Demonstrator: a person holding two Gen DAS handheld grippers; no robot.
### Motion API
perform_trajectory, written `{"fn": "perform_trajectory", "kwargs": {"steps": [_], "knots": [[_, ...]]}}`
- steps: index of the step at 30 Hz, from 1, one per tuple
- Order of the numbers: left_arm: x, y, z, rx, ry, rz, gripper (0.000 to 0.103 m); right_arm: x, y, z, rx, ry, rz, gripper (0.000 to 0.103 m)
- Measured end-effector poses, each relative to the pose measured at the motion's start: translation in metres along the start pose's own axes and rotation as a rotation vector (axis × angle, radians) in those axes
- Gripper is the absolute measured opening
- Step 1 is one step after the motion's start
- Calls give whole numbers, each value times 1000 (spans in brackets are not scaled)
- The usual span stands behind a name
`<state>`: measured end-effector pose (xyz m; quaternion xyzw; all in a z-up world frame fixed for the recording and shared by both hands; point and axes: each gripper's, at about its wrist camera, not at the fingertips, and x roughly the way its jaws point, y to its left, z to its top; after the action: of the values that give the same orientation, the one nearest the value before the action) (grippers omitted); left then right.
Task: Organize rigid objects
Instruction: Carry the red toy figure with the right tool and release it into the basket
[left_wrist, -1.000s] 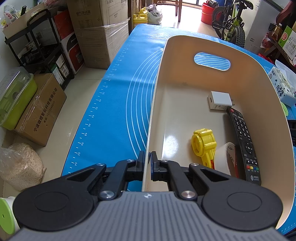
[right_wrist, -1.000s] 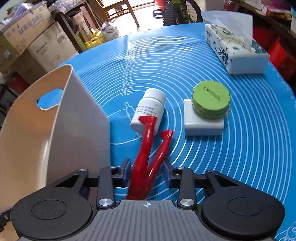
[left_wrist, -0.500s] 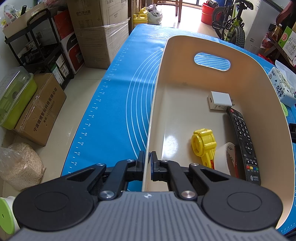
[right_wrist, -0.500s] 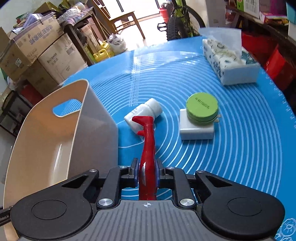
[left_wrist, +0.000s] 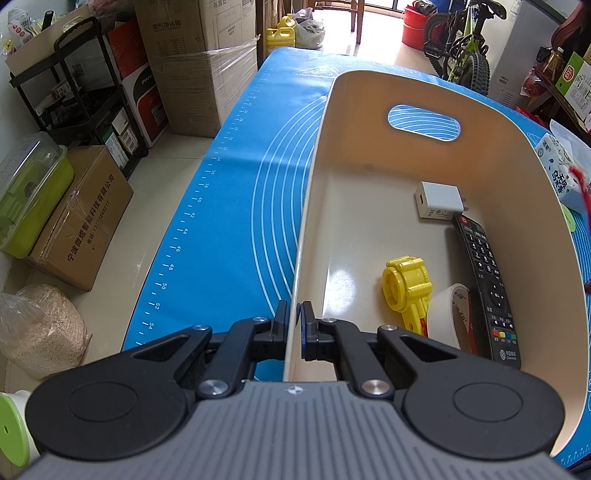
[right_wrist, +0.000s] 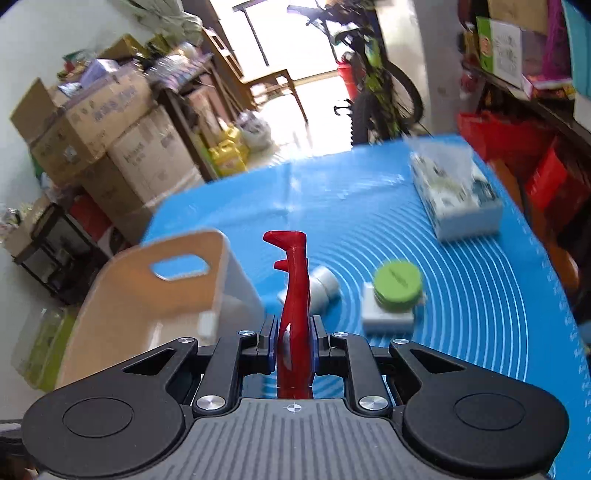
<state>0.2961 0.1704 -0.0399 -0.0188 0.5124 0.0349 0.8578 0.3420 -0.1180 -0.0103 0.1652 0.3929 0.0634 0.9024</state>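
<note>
Red plastic clip (right_wrist: 294, 291): squeezed flat between the pads of the right gripper (right_wrist: 293, 341), lifted above the blue silicone mat (right_wrist: 480, 295), tip forward. Left gripper (left_wrist: 294, 325): clamped on the near wall of the cream plastic bin (left_wrist: 369, 206).

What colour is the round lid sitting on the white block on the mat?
Green. The round lid shows best in the right wrist view, resting on the white block.

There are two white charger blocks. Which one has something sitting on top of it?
The white charger out on the blue mat, with the green round tin stacked on it. The other charger lies bare inside the cream bin.
</note>
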Motion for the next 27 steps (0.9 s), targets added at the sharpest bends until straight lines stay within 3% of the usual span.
{"fn": "perform_trajectory", "kwargs": {"steps": [7, 12, 22, 27], "knots": [[0, 0, 0, 0, 0, 1, 7, -24, 44, 19, -63, -60, 85, 26], [0, 0, 0, 1, -1, 1, 7, -16, 82, 16, -92, -46, 166, 26], [0, 0, -1, 7, -1, 5, 7, 39, 123, -24, -98, 127, 224, 26], [0, 0, -2, 7, -1, 5, 7, 63, 126, -50, -125, 204, 196, 26]]}}
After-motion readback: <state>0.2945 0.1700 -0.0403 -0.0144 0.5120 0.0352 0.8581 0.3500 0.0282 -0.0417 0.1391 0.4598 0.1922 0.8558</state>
